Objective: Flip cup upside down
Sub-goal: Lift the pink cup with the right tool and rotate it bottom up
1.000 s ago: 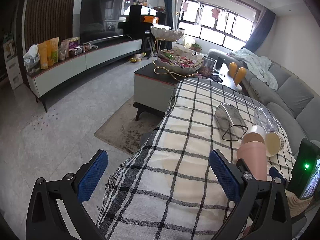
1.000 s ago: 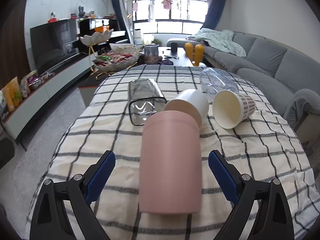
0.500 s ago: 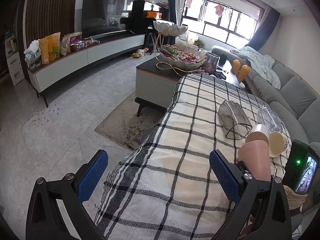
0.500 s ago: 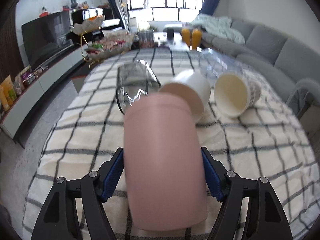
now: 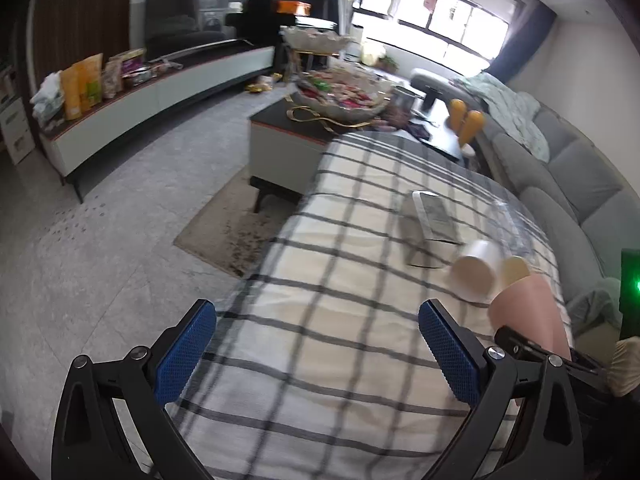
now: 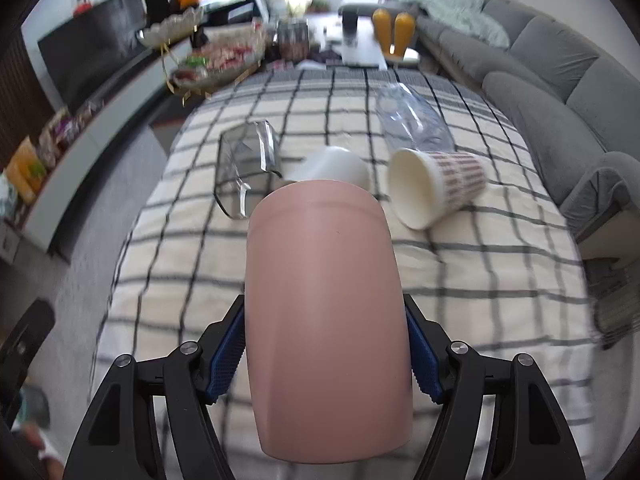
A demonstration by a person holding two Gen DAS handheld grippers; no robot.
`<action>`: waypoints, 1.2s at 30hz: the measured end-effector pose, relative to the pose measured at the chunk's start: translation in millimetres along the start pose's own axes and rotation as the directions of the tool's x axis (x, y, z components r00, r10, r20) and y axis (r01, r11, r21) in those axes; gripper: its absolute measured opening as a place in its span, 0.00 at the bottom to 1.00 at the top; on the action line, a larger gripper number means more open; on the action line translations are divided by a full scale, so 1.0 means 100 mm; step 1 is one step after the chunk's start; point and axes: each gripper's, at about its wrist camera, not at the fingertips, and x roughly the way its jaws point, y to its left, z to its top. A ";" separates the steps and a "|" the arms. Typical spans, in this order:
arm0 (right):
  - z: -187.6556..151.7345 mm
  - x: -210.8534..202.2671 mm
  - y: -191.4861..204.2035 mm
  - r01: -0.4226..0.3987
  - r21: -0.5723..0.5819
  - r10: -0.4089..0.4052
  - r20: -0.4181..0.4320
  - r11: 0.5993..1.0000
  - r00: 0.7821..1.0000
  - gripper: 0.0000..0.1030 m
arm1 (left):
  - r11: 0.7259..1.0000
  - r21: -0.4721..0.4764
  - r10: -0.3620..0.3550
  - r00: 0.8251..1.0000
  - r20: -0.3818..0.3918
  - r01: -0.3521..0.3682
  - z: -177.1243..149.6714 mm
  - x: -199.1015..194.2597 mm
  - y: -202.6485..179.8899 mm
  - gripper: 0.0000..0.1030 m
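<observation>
My right gripper has its blue-padded fingers pinching the pink cup from both sides, the cup pointing away from me over the near middle of the checked surface. Beyond it, toward the far edge, lie a white cup, a patterned paper cup, a clear plastic cup and a glass container, all on their sides. My left gripper has its fingers spread, holding nothing, over the surface's left edge.
</observation>
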 end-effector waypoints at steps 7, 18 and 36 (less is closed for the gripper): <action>0.05 -0.17 -0.29 -0.019 -0.115 -0.014 -0.285 0.993 0.958 0.69 | 0.989 0.085 -0.115 0.993 -0.040 0.118 0.02 -0.17 -0.62 1.00; 0.26 0.26 -0.59 -0.057 -0.219 -0.097 -0.630 0.974 0.770 0.69 | 0.980 0.112 -0.159 0.985 -0.062 0.165 0.02 -0.07 -1.18 1.00; 0.50 1.19 -0.79 -0.082 -0.321 -0.241 -0.836 0.944 0.493 0.69 | 0.994 0.074 -0.057 0.974 -0.219 0.075 0.12 0.85 -1.43 1.00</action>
